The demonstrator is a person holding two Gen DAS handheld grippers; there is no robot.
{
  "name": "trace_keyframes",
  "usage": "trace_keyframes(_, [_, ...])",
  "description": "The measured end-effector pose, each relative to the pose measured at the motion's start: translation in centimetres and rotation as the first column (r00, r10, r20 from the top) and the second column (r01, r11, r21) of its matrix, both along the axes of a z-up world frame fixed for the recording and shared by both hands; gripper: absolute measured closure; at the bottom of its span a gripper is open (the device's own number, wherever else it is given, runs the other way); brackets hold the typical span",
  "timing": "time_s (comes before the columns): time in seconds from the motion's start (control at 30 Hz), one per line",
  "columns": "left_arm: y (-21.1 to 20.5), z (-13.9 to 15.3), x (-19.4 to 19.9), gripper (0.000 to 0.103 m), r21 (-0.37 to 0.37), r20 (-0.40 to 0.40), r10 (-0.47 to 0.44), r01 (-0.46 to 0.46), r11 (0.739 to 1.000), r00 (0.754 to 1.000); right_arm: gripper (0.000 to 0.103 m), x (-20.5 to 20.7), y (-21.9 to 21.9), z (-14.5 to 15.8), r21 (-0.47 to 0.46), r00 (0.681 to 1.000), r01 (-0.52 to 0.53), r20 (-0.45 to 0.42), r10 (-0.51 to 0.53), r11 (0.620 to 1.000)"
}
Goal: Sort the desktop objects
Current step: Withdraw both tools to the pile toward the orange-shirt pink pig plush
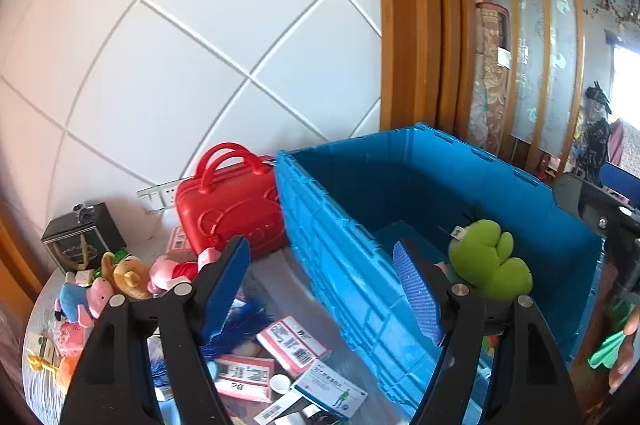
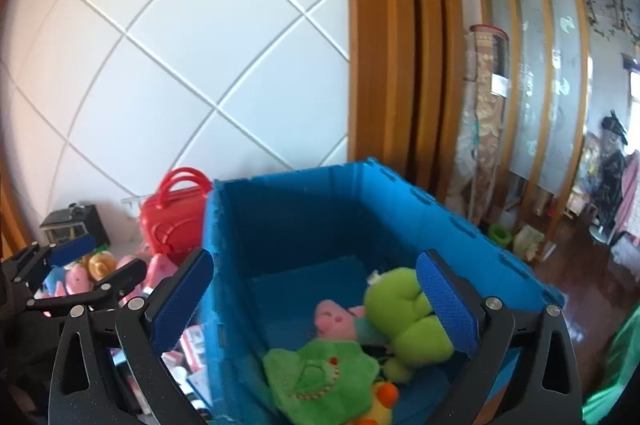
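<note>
Frog plush [image 2: 404, 309] in blue bin [image 2: 304, 221], against right tool [image 2: 316, 299] pad.

Wall: white panels [image 1: 168, 37] crossed by raised diagonal ribs in a diamond grid; fills the left half of both views.
Socket: white switch plate [image 1: 158, 196] low on the wall.
Door frame: thick stepped moulding in orange-brown wood [image 1: 416, 25], upright, just right of the white wall.
Screen: wooden-slat partition with frosted patterned glass [image 1: 532, 37] right of the frame.
Rolled item: patterned roll [image 1: 490, 73] standing upright against the partition.
Floor: dark reddish wood boards [image 2: 580, 289], glossy.
Light: bright window [image 1: 626, 81] at far right edge, blown out; daylight overall.
</note>
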State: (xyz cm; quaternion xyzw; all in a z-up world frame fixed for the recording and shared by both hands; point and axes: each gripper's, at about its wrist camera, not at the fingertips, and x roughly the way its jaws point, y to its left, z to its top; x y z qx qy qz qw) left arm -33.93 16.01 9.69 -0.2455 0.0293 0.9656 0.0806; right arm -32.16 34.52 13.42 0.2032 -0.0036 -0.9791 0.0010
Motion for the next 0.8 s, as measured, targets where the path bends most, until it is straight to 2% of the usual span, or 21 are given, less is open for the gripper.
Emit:
trace_keyframes(0.17, [-7.2, -0.7, 0.8, 0.029, 0.007, -0.009, 0.14, -0.14, 0.99, 0.99, 0.0, 0.0, -5.6, 0.7, -0.013, 0.992, -0.123, -0.025, 0.123, 0.992])
trace_keyframes(0.4, [-18.6, -3.3, 2.0, 0.029, 0.024, 0.008, 0.322, -0.322, 0.946, 0.947, 0.0, -2.2, -13.1, -0.8, -0.071, 0.974, -0.228, -0.005, 0.228, 0.971])
trace_keyframes(0.57, [-26.1, -5.9, 3.5, 0.029, 0.005, 0.059, 0.444, -0.445, 0.895, 0.894, 0.0, -4.5, -18.0, -3.8, -0.108, 0.947, -0.302, 0.082, 0.311, 0.947])
trace_keyframes(0.67, [-29.5, -7.6, 4.6, 0.029, 0.007, 0.12, 0.493, -0.498, 0.867, 0.862, 0.0, -5.7, -20.1, -6.4, -0.137, 0.918, -0.347, 0.155, 0.366, 0.928])
trace_keyframes(0.8, [-32.6, -9.5, 6.1, 0.029, 0.003, 0.181, 0.567, -0.577, 0.817, 0.804, 0.0, -6.7, -21.8, -9.6, -0.163, 0.873, -0.397, 0.238, 0.427, 0.903])
